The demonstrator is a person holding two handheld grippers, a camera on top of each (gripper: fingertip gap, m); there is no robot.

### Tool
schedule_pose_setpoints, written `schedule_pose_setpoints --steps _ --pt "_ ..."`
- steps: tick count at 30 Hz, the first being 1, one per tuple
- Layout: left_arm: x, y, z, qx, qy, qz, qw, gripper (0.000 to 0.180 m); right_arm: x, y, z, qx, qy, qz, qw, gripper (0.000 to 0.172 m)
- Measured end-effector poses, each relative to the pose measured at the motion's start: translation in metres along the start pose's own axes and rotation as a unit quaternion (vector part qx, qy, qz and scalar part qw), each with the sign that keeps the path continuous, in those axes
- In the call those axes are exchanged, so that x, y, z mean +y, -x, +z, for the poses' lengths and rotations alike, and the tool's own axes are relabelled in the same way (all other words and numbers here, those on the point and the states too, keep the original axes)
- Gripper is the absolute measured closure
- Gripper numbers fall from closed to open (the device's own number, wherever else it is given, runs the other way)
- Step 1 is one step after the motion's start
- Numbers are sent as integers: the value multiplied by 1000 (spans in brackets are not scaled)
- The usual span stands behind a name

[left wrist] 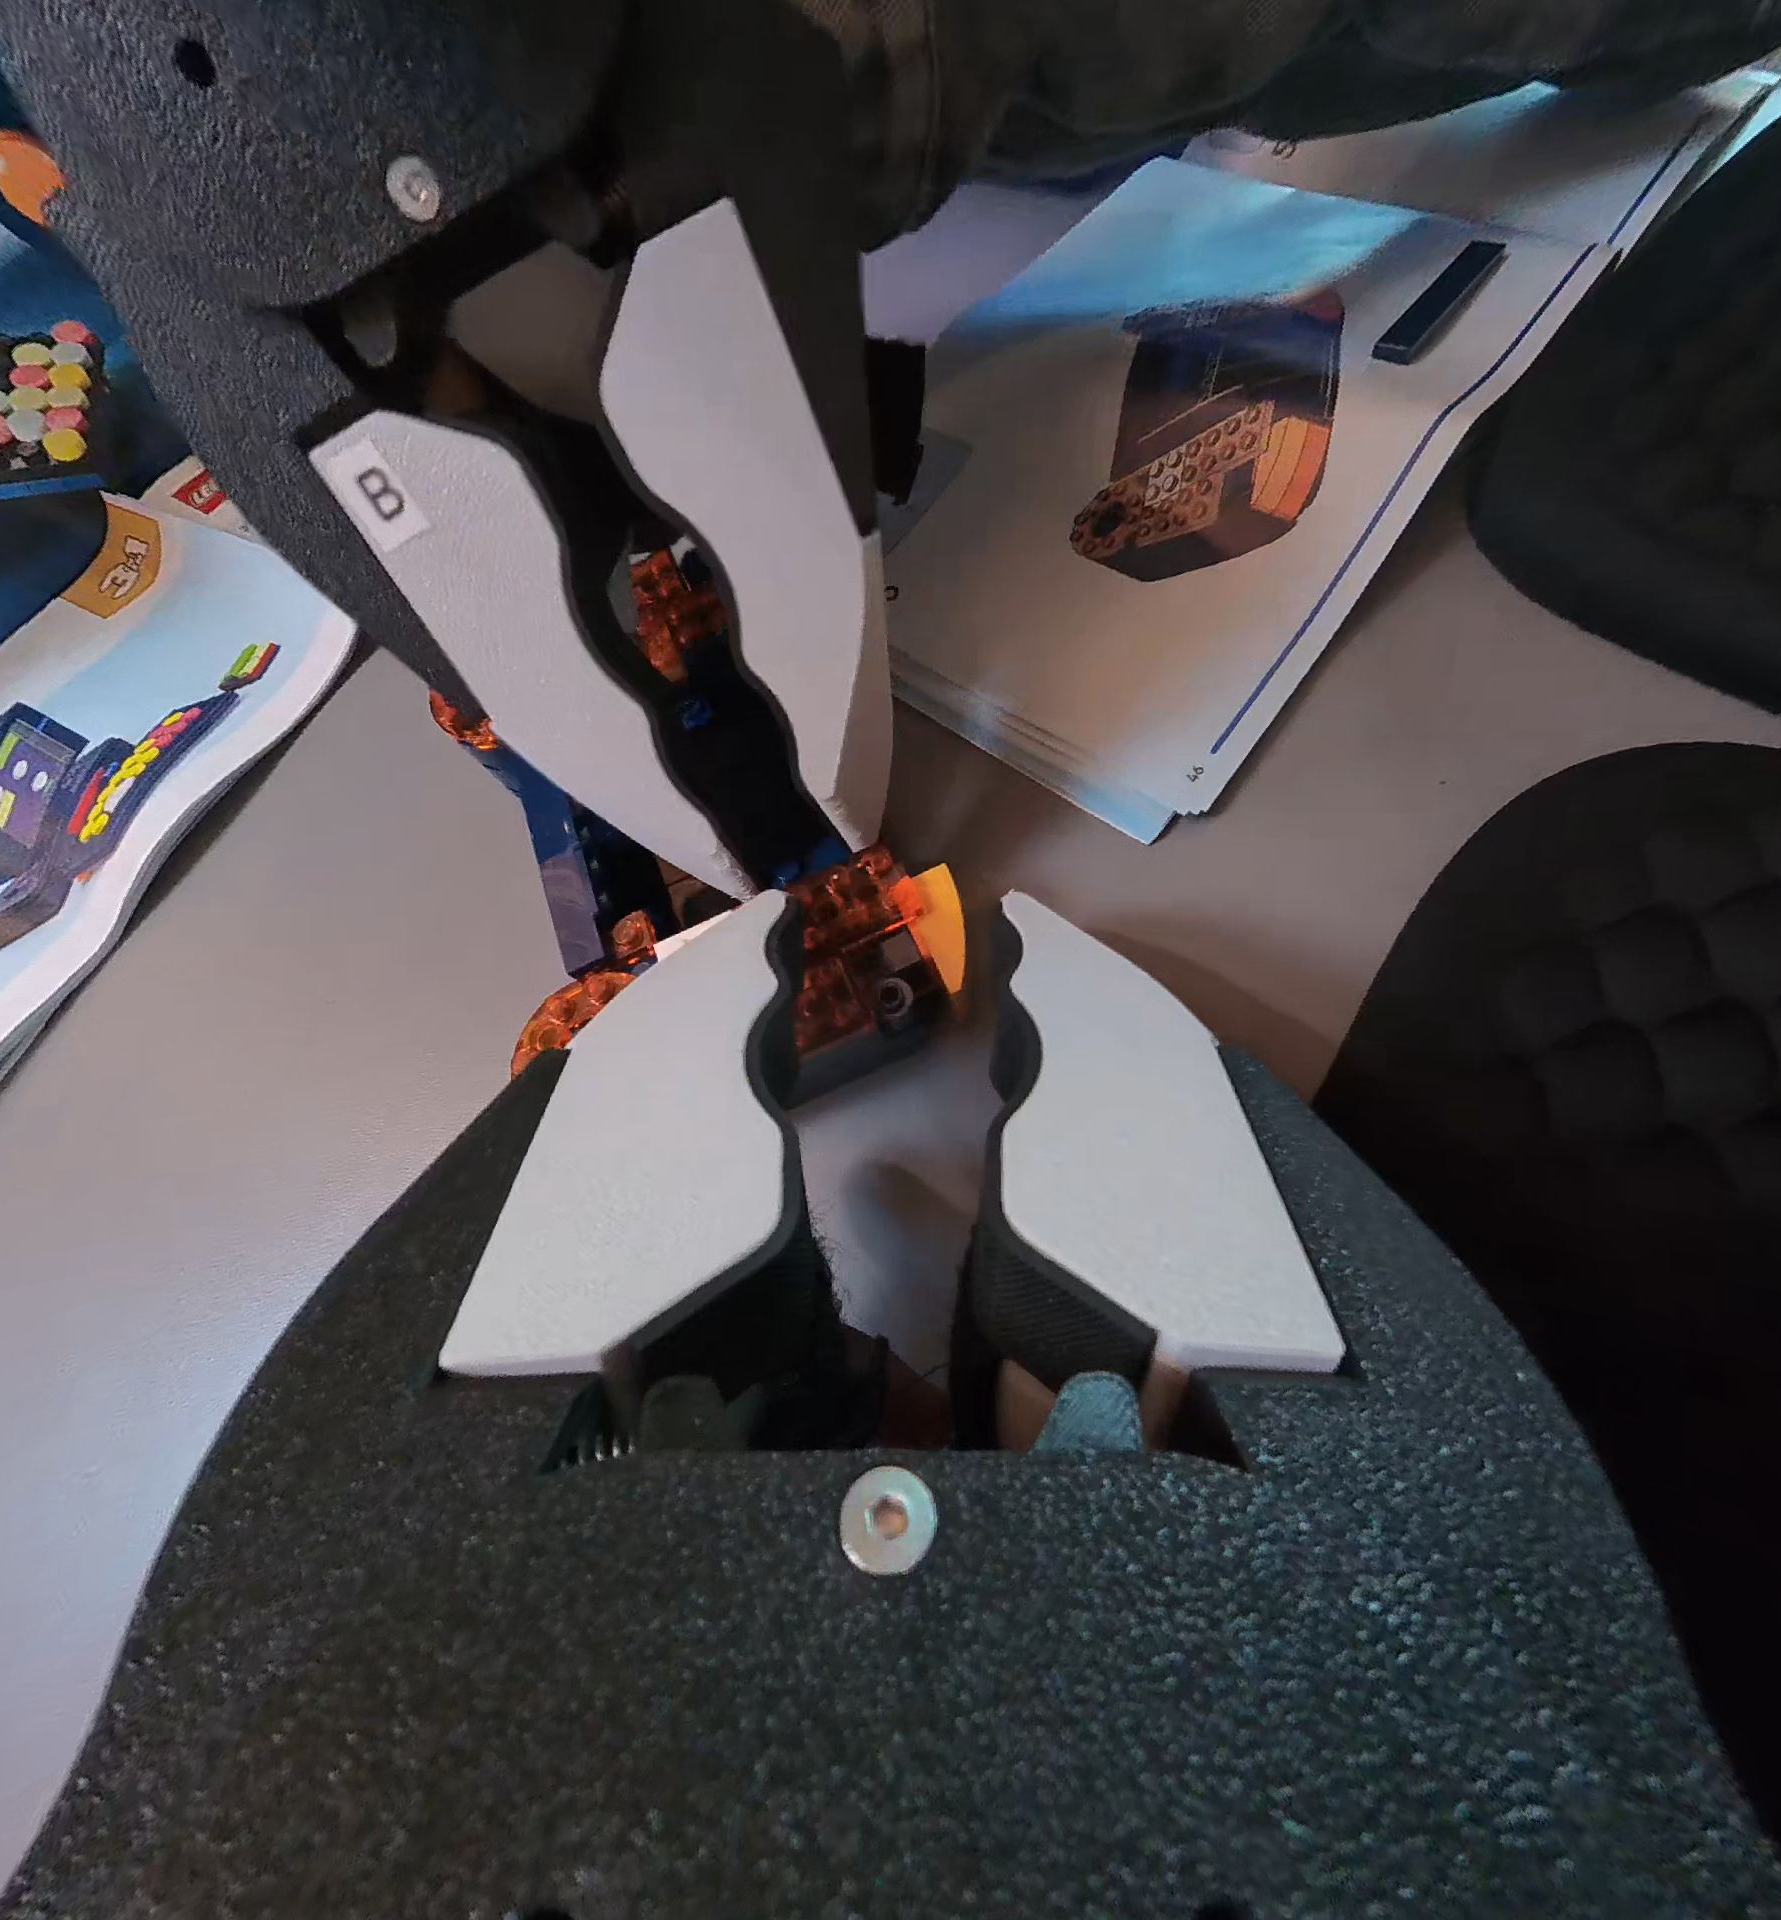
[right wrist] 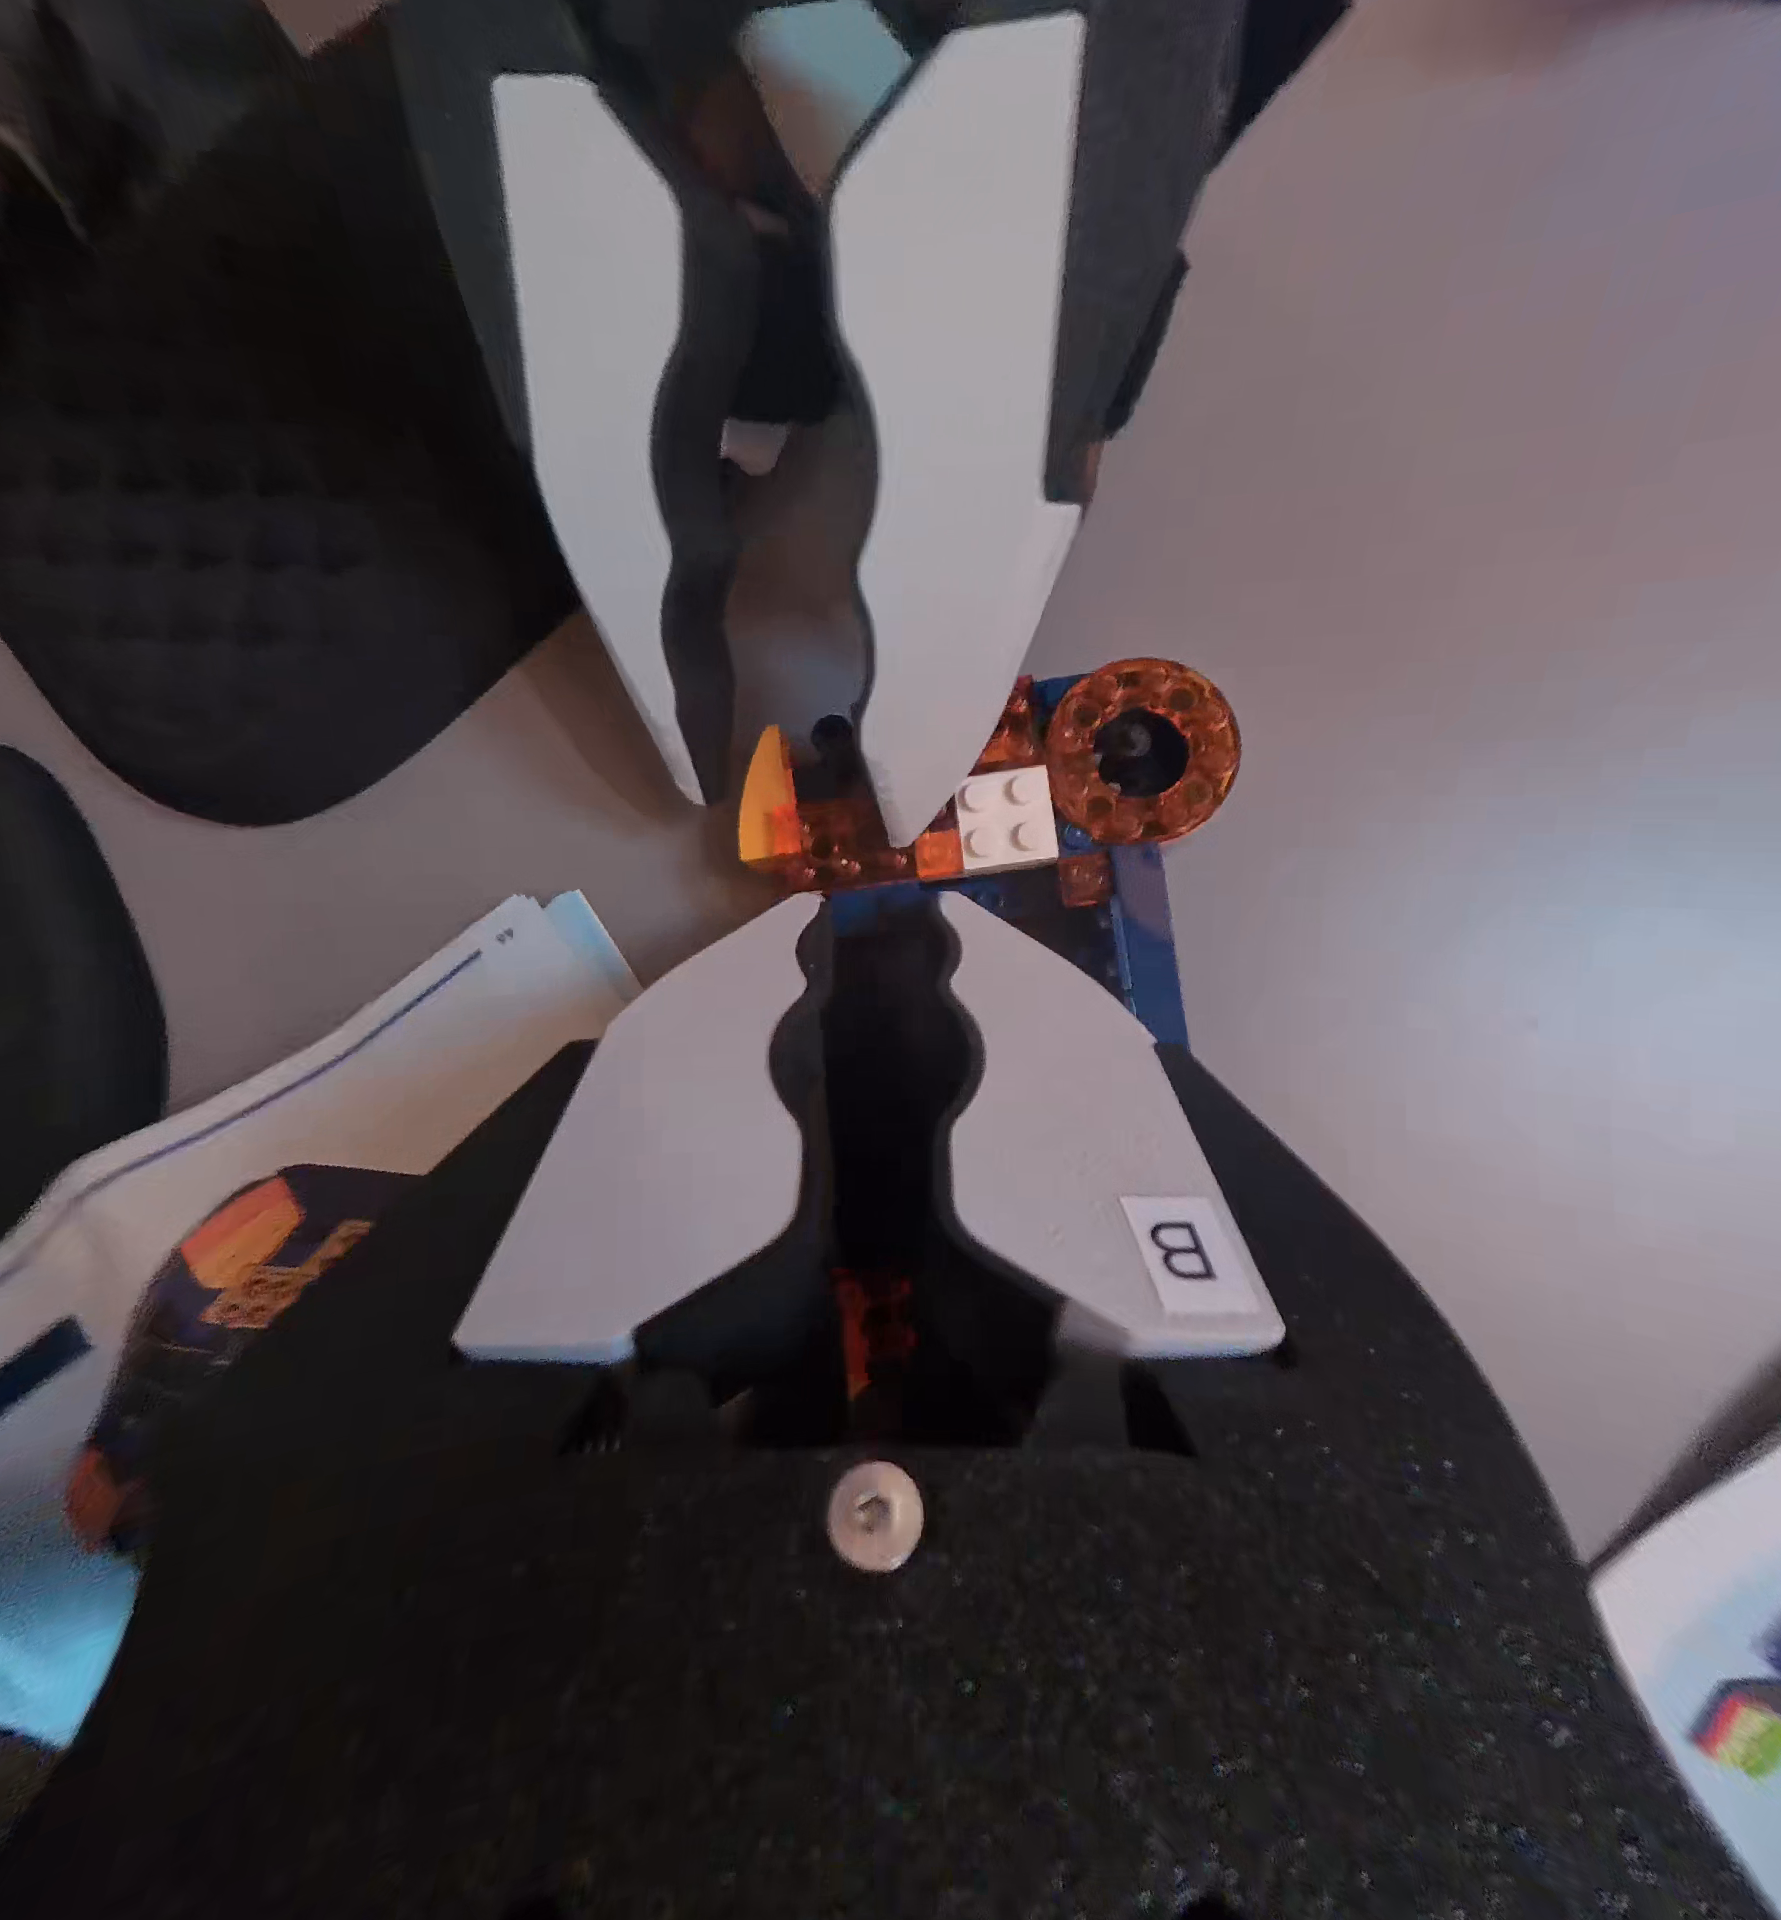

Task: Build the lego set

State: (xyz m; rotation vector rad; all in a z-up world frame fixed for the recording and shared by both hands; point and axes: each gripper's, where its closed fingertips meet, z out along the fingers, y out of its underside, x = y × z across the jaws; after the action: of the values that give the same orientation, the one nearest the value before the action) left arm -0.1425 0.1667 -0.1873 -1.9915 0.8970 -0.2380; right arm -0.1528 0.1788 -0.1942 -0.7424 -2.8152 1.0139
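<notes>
Brick model (right wrist: pixel 979 831), orange, blue, white

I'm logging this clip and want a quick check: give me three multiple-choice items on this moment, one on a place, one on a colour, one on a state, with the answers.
1. Where does the open booklet page showing a brick build lie, in the left wrist view?
A. upper right, on the table
B. under the model
C. in the left gripper

2. What colour is the square four-stud plate beside the ring?
A. green
B. white
C. red

3. How do the left gripper's fingers stand?
A. pressed flat together
B. apart, with the model's orange end between them
C. out of view

Answers:
1 A: the booklet lies on the table, up and right of the brick model.
2 B: the plate is white, next to the clear orange ring.
3 B: the left gripper shows table between its fingers, with the model's end there.
</notes>
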Motion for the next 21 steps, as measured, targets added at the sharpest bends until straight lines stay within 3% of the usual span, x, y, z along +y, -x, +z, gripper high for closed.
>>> schedule_pose_setpoints --steps 9,21 --pt "-1 0 0 4 -10 -4 1000 150 -1 0 -1 112 19 -111 987 156" --pt "-1 1 0 6 -12 -9 1000 150 -1 -1 -1 146 19 -143 979 156"
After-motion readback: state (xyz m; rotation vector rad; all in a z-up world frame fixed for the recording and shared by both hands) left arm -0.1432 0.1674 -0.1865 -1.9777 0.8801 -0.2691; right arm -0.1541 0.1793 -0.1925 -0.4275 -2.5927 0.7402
